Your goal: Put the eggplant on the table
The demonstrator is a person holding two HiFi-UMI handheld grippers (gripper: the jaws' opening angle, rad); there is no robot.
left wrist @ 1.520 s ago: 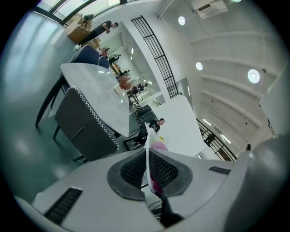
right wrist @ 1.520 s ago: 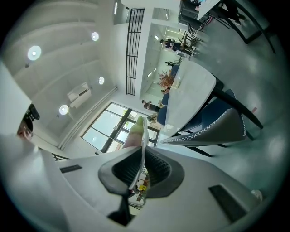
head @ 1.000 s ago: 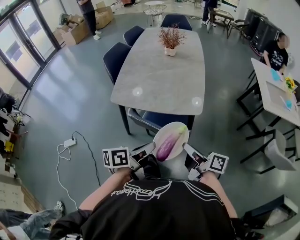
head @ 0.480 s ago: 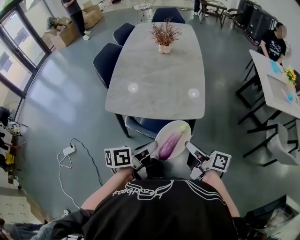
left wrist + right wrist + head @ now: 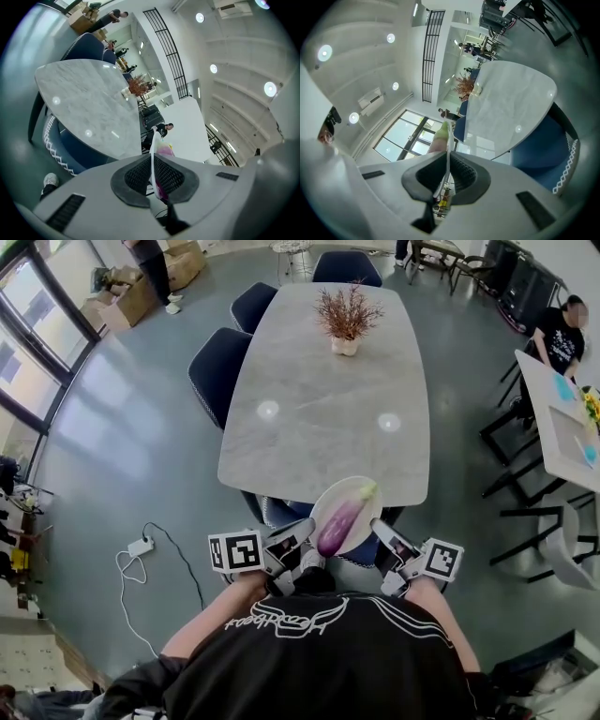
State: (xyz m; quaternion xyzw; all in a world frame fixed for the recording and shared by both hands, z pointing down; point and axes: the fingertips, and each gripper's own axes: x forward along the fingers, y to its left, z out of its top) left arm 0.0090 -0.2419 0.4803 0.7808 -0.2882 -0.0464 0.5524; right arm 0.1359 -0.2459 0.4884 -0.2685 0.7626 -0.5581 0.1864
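White plate (image 5: 364, 519) has come forward since half a second back; it now overlaps the worktop's (image 5: 328, 399) near edge instead of hanging short of it. One purple eggplant (image 5: 336, 526) lies on it, above that edge. Left hand-held gripper (image 5: 302, 547) and right hand-held gripper (image 5: 382, 538) are each clamped on the plate rim. Four blue chairs (image 5: 217, 367) stand round the worktop, with one potted plant (image 5: 347, 320) at its far end. The plate's near rim is hidden by the jaws.

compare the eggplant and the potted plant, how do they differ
The eggplant is purple with a green tip; the potted plant is reddish-brown. The eggplant lies on a white plate clamped by the left gripper and right gripper; the potted plant stands upright on the table. The eggplant is by the table's near end, the potted plant at its far end.
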